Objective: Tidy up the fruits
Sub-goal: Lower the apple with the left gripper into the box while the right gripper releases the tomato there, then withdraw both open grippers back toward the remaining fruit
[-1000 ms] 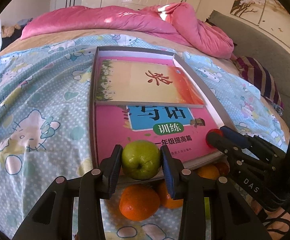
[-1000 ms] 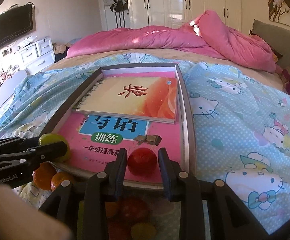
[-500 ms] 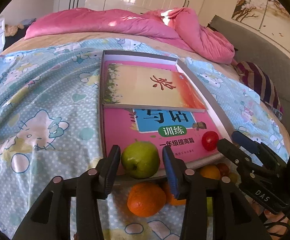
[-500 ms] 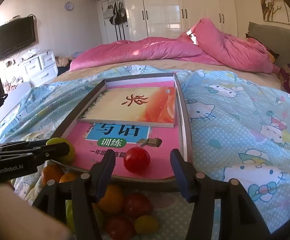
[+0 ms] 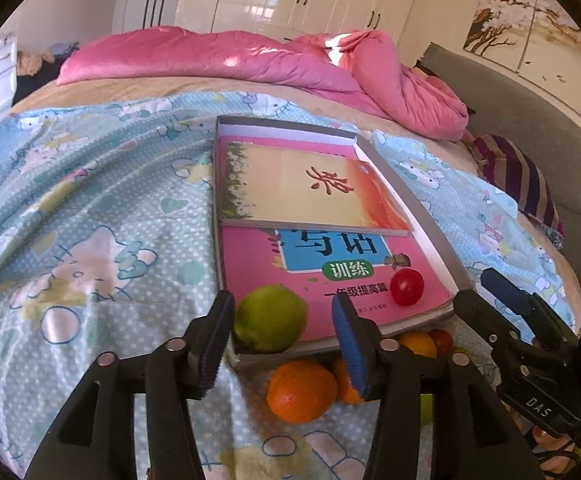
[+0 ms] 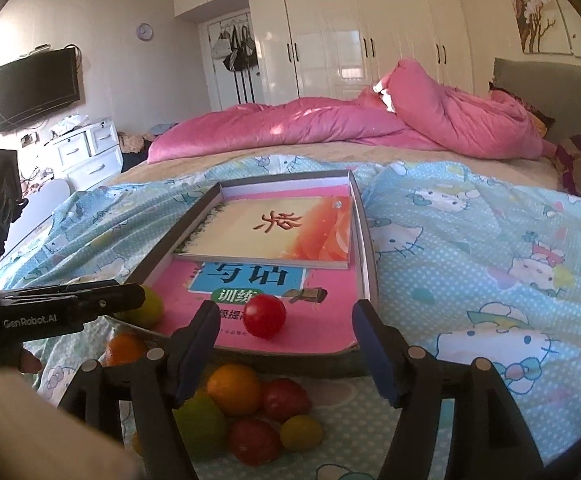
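Two fruits lay in the tray (image 6: 364,240): green apple (image 5: 269,318) at its 7 o'clock corner, red tomato (image 6: 264,316) at 5 o'clock. Left gripper (image 5: 282,340) and right gripper (image 6: 286,344) were opening, gripping nothing. The loose pile (image 6: 246,412) remained unsorted.

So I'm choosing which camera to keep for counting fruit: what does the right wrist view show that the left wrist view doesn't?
Only the right wrist view shows the wall-mounted TV, the white drawers, the wall clock and the small yellow fruit in the pile on the bedspread.

Only the left wrist view shows the tree painting and the green apple in full.

Both show the tray, its books, the red tomato, the oranges and both grippers: left gripper, right gripper, jaws opening, pads touching neither fruit.
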`<action>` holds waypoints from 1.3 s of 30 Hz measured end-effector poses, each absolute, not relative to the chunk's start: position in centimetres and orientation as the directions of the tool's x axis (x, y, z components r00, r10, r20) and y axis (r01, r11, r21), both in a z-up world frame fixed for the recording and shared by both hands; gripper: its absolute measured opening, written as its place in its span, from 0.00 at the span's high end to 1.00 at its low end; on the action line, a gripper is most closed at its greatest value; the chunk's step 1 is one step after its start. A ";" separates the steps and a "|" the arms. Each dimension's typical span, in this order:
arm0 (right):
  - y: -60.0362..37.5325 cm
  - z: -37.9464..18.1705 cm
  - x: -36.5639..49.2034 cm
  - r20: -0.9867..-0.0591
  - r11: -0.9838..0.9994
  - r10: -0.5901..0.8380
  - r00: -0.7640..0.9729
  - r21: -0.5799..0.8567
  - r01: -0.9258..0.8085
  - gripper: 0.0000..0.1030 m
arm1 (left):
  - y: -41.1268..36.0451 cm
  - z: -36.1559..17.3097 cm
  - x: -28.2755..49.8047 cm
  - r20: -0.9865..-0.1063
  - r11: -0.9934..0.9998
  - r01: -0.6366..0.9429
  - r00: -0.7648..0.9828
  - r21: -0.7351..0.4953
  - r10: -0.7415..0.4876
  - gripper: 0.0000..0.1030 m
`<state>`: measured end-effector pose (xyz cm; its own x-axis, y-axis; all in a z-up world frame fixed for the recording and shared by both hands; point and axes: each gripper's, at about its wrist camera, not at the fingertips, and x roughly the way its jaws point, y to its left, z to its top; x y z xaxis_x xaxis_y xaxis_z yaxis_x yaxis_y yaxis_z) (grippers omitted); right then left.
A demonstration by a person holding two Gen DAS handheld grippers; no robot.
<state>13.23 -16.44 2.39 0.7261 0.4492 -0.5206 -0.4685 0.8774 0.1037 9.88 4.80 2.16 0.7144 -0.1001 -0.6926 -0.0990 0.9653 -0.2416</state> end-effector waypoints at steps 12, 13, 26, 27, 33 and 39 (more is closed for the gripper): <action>-16.7 3.0 11.6 -0.494 0.873 0.453 0.742 0.080 -0.480 0.31 | 5.0 3.3 7.7 -0.662 0.966 -0.094 0.744 -0.240 -0.092 0.43; -16.8 3.0 11.4 -0.494 0.873 0.455 0.741 0.082 -0.481 0.31 | 4.8 3.3 7.6 -0.662 0.967 -0.088 0.743 -0.239 -0.096 0.42; -17.8 1.8 9.3 -0.549 0.878 0.437 0.712 0.089 -0.470 0.30 | 1.2 2.7 5.3 -0.686 0.975 -0.007 0.711 -0.224 -0.153 0.37; -17.9 1.7 9.1 -0.554 0.879 0.436 0.709 0.093 -0.467 0.30 | 1.1 2.6 5.1 -0.689 0.974 -0.004 0.708 -0.225 -0.156 0.37; -18.9 0.8 8.7 -0.596 0.892 0.418 0.685 0.128 -0.433 0.30 | 0.5 2.1 4.1 -0.701 0.974 0.013 0.693 -0.225 -0.171 0.37; -19.2 -0.1 8.2 -0.632 0.890 0.419 0.652 0.147 -0.431 0.30 | -0.2 1.8 3.6 -0.713 0.973 0.038 0.674 -0.228 -0.194 0.37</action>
<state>8.19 -19.18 -0.05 0.6515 0.4195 -0.6321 -0.4306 0.8905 0.1471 3.60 -0.24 1.81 0.6743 -0.1937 -0.7126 0.0383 0.9729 -0.2282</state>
